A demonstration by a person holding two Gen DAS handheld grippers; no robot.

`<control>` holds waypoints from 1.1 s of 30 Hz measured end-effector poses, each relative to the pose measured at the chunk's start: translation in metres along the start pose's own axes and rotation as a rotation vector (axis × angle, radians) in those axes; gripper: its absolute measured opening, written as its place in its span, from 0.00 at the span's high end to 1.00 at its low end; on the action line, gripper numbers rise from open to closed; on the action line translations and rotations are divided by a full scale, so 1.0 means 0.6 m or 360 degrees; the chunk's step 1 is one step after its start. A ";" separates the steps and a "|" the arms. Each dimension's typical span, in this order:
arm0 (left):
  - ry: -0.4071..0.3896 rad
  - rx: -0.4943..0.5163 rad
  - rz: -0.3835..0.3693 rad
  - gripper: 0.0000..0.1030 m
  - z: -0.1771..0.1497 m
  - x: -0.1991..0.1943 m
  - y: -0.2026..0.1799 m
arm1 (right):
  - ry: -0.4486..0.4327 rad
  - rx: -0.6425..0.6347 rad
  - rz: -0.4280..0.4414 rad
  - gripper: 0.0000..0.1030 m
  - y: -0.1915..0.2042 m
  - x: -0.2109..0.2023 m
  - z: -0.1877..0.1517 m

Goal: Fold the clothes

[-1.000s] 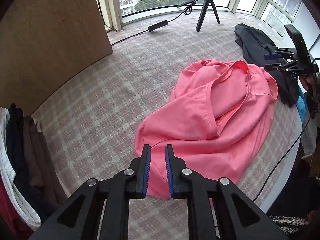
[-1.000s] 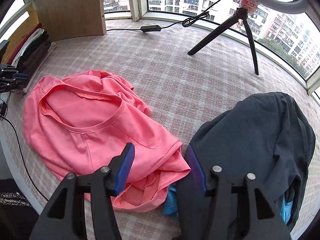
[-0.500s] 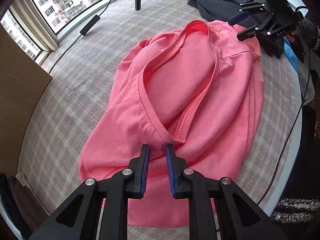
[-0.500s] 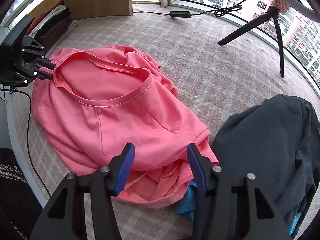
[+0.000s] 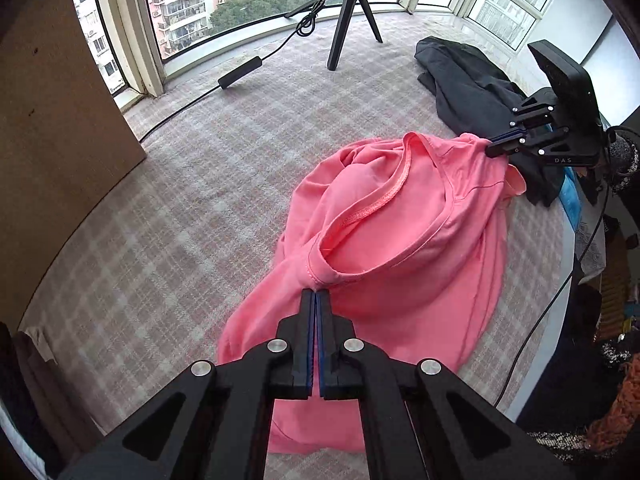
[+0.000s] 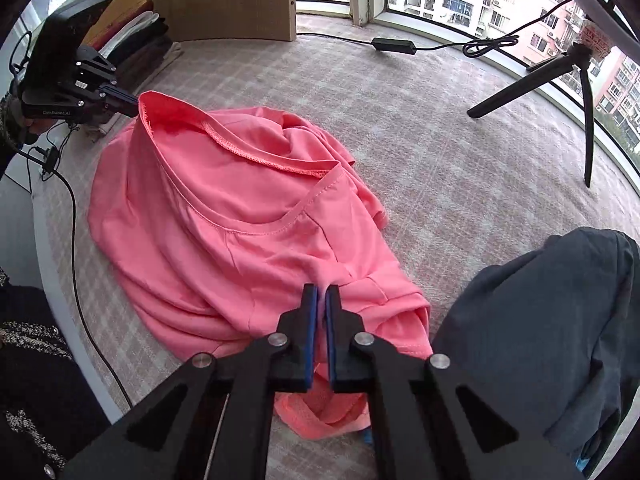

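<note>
A pink T-shirt [image 5: 400, 240] lies crumpled on the checked cloth surface [image 5: 180, 220], its neck opening facing up. My left gripper [image 5: 316, 294] is shut on the shirt at one end of the collar seam. My right gripper [image 6: 321, 290] is shut on the shirt's fabric near the other shoulder. The shirt also shows in the right wrist view [image 6: 240, 240]. Each gripper shows in the other's view: the right one [image 5: 494, 146] pinching the shirt's far edge, the left one [image 6: 132, 106] pinching the collar. The shirt is lifted a little between them.
A dark grey garment [image 6: 540, 340] lies right of the shirt, over something blue [image 5: 568, 200]. A black tripod [image 5: 348, 20] and a power cable [image 5: 240, 76] stand at the back. Folded clothes [image 6: 136, 40] are stacked by a wooden board [image 5: 52, 100]. The table's edge [image 5: 552, 308] is near.
Both grippers have closed on the pink shirt: the left on the collar seam, the right on the shoulder fabric. The shirt's upper edge is now raised and pulled between them.
</note>
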State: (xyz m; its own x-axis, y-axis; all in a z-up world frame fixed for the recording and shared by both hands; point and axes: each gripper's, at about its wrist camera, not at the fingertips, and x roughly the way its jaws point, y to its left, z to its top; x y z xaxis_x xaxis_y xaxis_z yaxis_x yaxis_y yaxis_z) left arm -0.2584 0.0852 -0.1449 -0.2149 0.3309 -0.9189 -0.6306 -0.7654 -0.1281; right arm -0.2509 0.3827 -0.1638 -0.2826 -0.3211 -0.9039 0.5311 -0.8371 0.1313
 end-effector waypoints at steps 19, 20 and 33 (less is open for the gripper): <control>0.0358 -0.0031 0.0002 0.60 0.011 0.135 0.064 | 0.0156 0.0182 -0.0028 0.59 -0.120 0.077 0.046; 0.0378 -0.0052 -0.0012 0.60 0.009 0.143 0.068 | 0.0160 0.0183 -0.0027 0.59 -0.125 0.080 0.049; 0.0348 -0.0112 -0.0115 0.99 -0.006 0.148 0.067 | 0.0269 -0.0062 0.0134 0.96 -0.104 0.143 0.076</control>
State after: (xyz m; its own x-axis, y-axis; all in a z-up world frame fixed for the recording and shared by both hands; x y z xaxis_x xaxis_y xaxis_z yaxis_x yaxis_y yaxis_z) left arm -0.3002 0.0820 -0.2328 0.0004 0.2646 -0.9644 -0.5831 -0.7834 -0.2152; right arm -0.3446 0.3870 -0.2307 -0.0993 -0.3078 -0.9463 0.5787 -0.7914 0.1967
